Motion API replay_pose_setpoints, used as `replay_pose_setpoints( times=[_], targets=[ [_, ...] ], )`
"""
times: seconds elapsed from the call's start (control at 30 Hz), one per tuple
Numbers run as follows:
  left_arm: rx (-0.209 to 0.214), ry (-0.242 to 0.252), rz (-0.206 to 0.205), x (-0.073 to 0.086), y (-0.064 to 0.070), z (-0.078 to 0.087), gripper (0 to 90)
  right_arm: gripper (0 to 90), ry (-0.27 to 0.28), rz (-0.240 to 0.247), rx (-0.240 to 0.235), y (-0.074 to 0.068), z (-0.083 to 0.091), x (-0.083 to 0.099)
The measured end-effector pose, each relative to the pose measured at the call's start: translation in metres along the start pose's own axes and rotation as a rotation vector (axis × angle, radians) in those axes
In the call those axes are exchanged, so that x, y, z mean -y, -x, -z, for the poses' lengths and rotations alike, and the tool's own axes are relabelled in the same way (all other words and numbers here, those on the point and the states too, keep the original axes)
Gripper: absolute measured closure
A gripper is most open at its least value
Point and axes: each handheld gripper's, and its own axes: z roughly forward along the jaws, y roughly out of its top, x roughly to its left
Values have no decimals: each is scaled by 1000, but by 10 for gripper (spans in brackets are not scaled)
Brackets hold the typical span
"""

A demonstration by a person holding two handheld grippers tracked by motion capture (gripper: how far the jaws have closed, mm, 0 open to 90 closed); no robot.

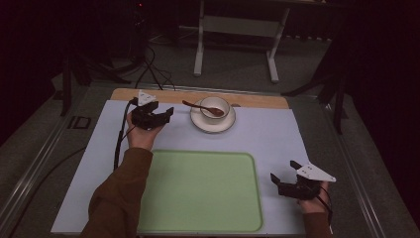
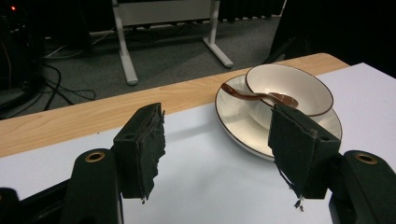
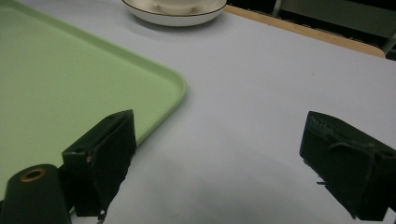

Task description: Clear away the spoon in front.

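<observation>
**Left gripper view: spoon dead ahead, fingers wide apart**

Left gripper view puts us right behind the left gripper (image 2: pixel 219 154), and its fingers (image 2: pixel 142 149) stand well apart with nothing between them. Just beyond the right-hand finger sits the bowl (image 2: pixel 289 88) on its saucer (image 2: pixel 233 119), and across the bowl's rim lies the brown spoon (image 2: pixel 254 95). Its handle end pokes out over the saucer toward the gap between the fingers, while the scoop end rests down inside the bowl. So the spoon's long axis runs crosswise to the fingers' line of sight, slanting away to the right.

From the high view, the left gripper (image 1: pixel 166 115) is plainly the nearer one, just beside the saucer (image 1: pixel 198 121) at the far side of the worktop (image 1: pixel 277 134). The right gripper (image 1: pixel 283 171) hangs well apart from the crockery, off the near right corner of the green tray (image 1: pixel 200 191), its fingers also spread and empty.

My read: the spoon handle is the likely target, and the left hand needs only a short push forward and rightward.

The right gripper view adds the tray's rounded corner (image 3: pixel 175 81) just beyond its left finger; the left gripper view alone gives the spoon's curve.
</observation>
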Motion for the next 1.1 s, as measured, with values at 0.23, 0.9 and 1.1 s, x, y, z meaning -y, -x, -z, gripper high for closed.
replay_pose_setpoints(
  times=[0.23, 0.9, 1.1],
  targets=[
    [8, -2, -12, -13, 4, -21, 364, 106, -4, -2, 0, 0, -1, 1],
    [50, -111, 45, -25, 8, -93, 394, 106, 1, -4, -12, 3, -3, 1],
    [92, -147, 98, -17, 8, -107, 411, 106, 1, -2, -10, 3, -3, 0]
  ],
)
